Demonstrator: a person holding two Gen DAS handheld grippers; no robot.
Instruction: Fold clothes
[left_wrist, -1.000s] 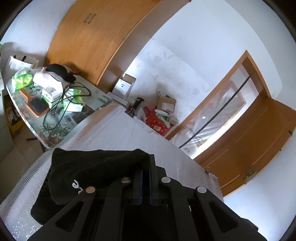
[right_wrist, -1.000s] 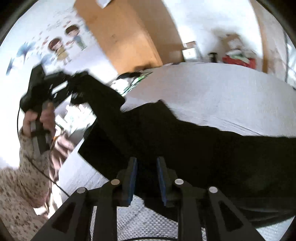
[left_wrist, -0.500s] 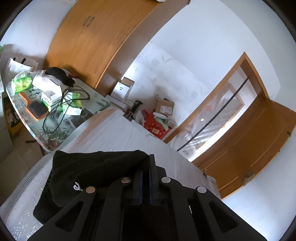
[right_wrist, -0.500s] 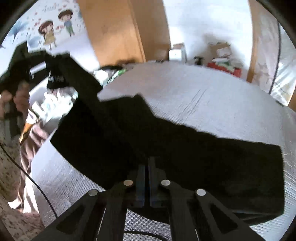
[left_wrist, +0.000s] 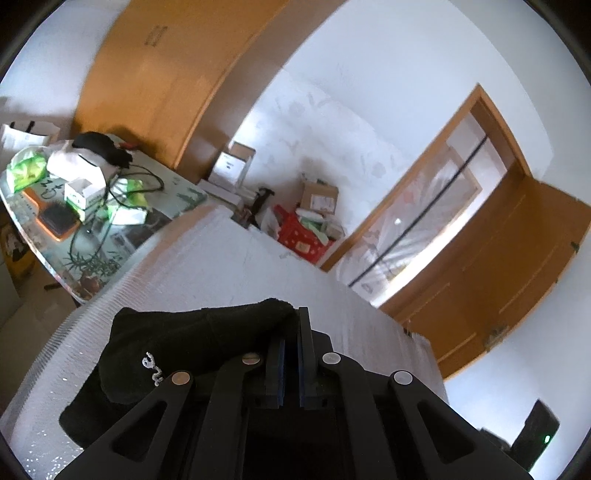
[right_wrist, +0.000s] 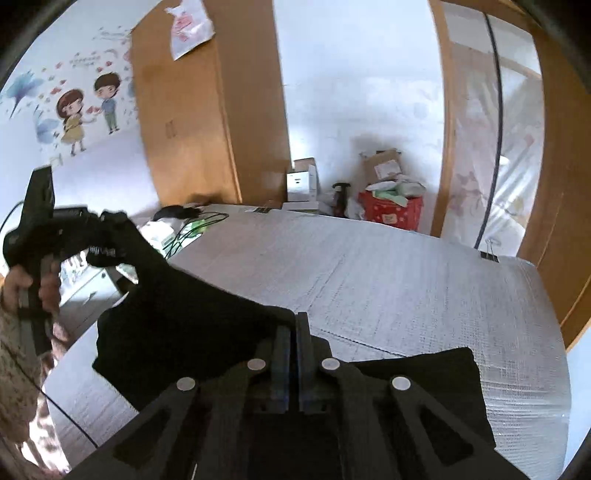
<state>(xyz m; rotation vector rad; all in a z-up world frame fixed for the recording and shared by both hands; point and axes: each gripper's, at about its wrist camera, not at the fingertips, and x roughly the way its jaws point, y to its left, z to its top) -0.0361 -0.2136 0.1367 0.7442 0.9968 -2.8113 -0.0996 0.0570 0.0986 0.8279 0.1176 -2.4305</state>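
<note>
While both grippers lift it off the padded table (right_wrist: 406, 280), black garment (right_wrist: 192, 317) hangs between: left gripper (left_wrist: 291, 321) and right gripper (right_wrist: 293, 325) each clamped on its cloth.

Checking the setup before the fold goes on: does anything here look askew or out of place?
Nothing damaged or spilled. The black garment hangs unevenly: lifted at two points by the left tool and right tool, its far end still lying on the table cover.
</note>
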